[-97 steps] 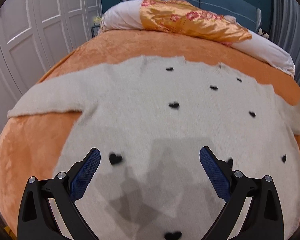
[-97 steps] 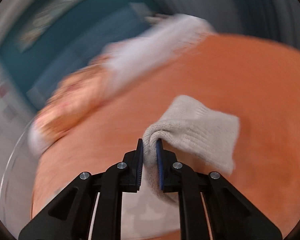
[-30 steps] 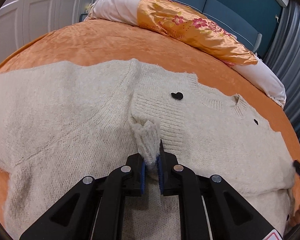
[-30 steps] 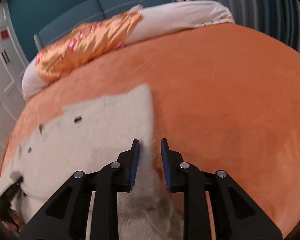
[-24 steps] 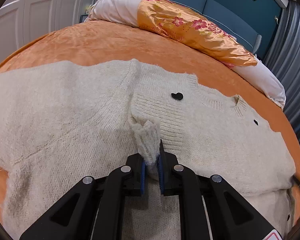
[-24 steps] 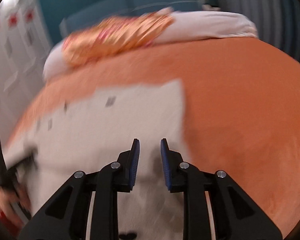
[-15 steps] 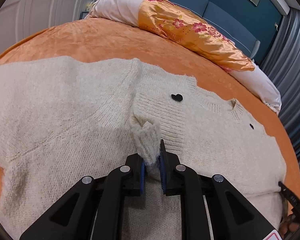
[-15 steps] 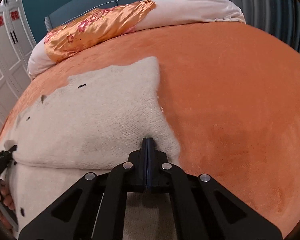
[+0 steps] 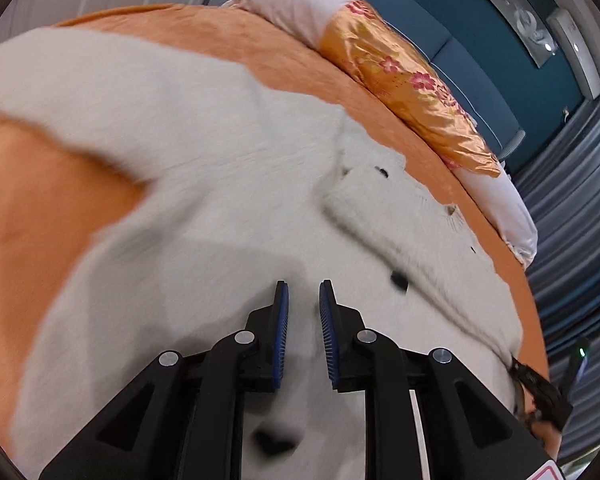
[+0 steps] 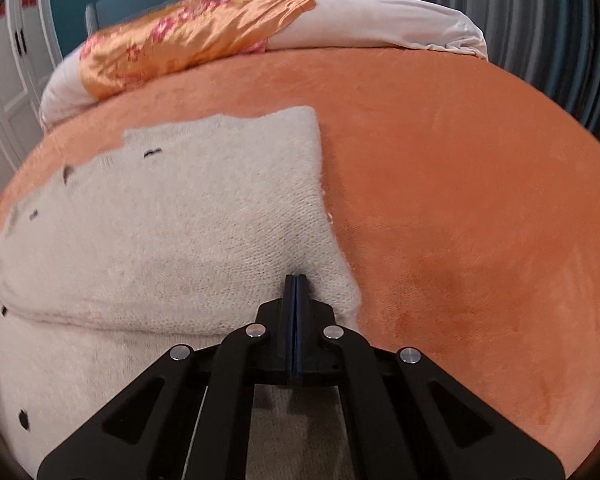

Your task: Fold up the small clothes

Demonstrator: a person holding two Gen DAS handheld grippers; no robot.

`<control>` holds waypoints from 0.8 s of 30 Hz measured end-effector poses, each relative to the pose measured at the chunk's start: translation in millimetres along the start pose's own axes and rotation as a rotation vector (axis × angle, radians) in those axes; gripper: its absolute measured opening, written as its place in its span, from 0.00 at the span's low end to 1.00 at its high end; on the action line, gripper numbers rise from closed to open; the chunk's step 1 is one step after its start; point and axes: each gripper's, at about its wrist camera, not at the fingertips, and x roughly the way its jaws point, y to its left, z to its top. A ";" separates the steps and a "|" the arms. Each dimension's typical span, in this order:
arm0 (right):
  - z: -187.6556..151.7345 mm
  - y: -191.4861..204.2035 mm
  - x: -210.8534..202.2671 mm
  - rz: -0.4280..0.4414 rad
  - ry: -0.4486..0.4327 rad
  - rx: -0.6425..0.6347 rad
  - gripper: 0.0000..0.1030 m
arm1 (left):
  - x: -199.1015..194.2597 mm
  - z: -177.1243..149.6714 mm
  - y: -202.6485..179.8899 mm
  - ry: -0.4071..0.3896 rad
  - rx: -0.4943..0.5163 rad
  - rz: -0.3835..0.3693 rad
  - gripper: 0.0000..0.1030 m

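A cream knit sweater (image 9: 204, 184) with small black hearts lies spread on the orange bedspread (image 9: 60, 200). One sleeve is folded across its chest (image 9: 380, 232). My left gripper (image 9: 303, 300) is slightly open and empty, just above the sweater's body. In the right wrist view the sweater (image 10: 160, 216) fills the left half, with its right sleeve folded in. My right gripper (image 10: 296, 284) is shut, its tips pressed on the sweater's right edge; no cloth shows between the pads.
A white bolster (image 10: 380, 20) with an orange floral satin cover (image 10: 188, 36) lies along the bed's far end. Bare orange bedspread (image 10: 460, 200) spreads right of the sweater. White wardrobe doors (image 10: 4, 80) stand left, grey curtains (image 10: 540, 20) right.
My left gripper has let go of the sleeve cuff, opened a little and pulled back over the body. My right gripper closed its jaws and now rests on the sweater's right edge.
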 end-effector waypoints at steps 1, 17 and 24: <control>1.0 2.7 -5.5 -0.020 0.010 -0.010 0.00 | -12.1 -6.1 7.5 0.005 -0.004 -0.001 0.17; -158.1 -35.0 -180.3 -0.013 0.026 0.025 0.41 | -155.1 -68.9 25.4 -0.013 0.212 0.106 0.52; -161.9 26.9 -190.0 0.112 0.049 -0.068 0.42 | -176.2 29.6 86.2 -0.134 -0.014 0.171 0.65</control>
